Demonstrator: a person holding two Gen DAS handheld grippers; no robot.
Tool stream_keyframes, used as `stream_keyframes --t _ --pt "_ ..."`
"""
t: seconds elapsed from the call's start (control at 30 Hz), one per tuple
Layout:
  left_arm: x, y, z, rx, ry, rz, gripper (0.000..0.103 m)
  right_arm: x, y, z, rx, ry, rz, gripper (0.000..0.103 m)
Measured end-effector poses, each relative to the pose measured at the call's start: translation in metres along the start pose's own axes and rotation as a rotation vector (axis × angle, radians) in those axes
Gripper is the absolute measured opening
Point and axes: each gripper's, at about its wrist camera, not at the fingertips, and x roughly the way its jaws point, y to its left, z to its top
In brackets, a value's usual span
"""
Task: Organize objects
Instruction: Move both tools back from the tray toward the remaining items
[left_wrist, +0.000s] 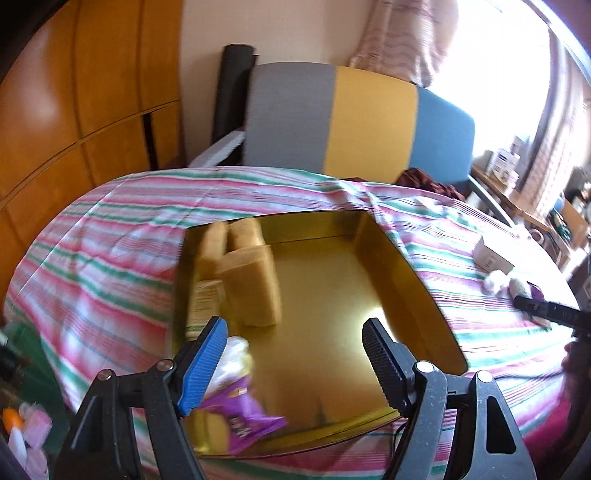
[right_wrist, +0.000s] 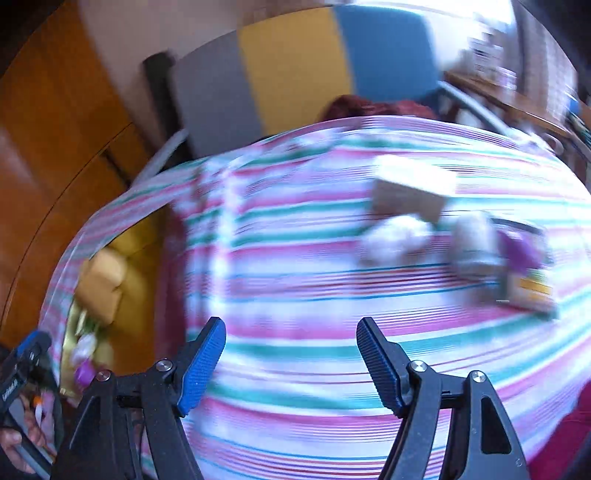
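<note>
My left gripper (left_wrist: 295, 339) sat open and empty above the shallow gold metal tin (left_wrist: 417, 280), tan blocks (left_wrist: 251, 280) and purple packet (left_wrist: 243, 421) inside. Right gripper (right_wrist: 291, 343) open, empty, over striped cloth (right_wrist: 295, 258); blurred cardboard box (right_wrist: 410, 195) ahead.

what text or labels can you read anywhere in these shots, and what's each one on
None reads clearly.
Purple packet in the gold tin: white lettering, blurred.
Leaflet in the tin: print too small.
White box: dark mark, unreadable.
Left gripper handle: white lettering, too blurred.
</note>
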Motion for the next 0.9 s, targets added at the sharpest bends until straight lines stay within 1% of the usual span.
stream_keyframes --t 0.13,0.23,0.3,0.37,0.5,0.6,0.63,0.67,0.77,0.9 --pt "0.007 -0.030 0.008 0.058 0.010 -0.046 0.076 -0.022 -0.065 0.015 0.151 -0.064 -0.096 0.075" --pt "0.012 -0.058 0.013 0.111 0.017 -0.082 0.076 -0.034 -0.115 0.020 0.278 -0.118 -0.169 0.075" --pt "0.016 -0.078 0.016 0.150 0.026 -0.108 0.076 -0.039 -0.142 0.019 0.359 -0.150 -0.197 0.075" --pt "0.019 -0.098 0.018 0.185 0.033 -0.136 0.076 -0.041 -0.164 0.015 0.434 -0.176 -0.206 0.075" --pt "0.029 -0.141 0.025 0.253 0.053 -0.195 0.077 -0.043 -0.198 0.004 0.589 -0.205 -0.167 0.075" --pt "0.041 -0.173 0.027 0.313 0.066 -0.223 0.081 -0.047 -0.213 -0.001 0.659 -0.221 -0.166 0.075" --pt "0.047 -0.183 0.028 0.330 0.079 -0.233 0.083 -0.046 -0.218 -0.004 0.686 -0.219 -0.151 0.075" --pt "0.053 -0.193 0.029 0.340 0.089 -0.244 0.083 -0.045 -0.221 -0.007 0.707 -0.216 -0.136 0.075" --pt "0.070 -0.219 0.031 0.362 0.121 -0.263 0.083 -0.044 -0.225 -0.011 0.737 -0.204 -0.108 0.075" --pt "0.094 -0.253 0.035 0.381 0.149 -0.288 0.083 -0.039 -0.220 -0.010 0.723 -0.191 -0.079 0.075"
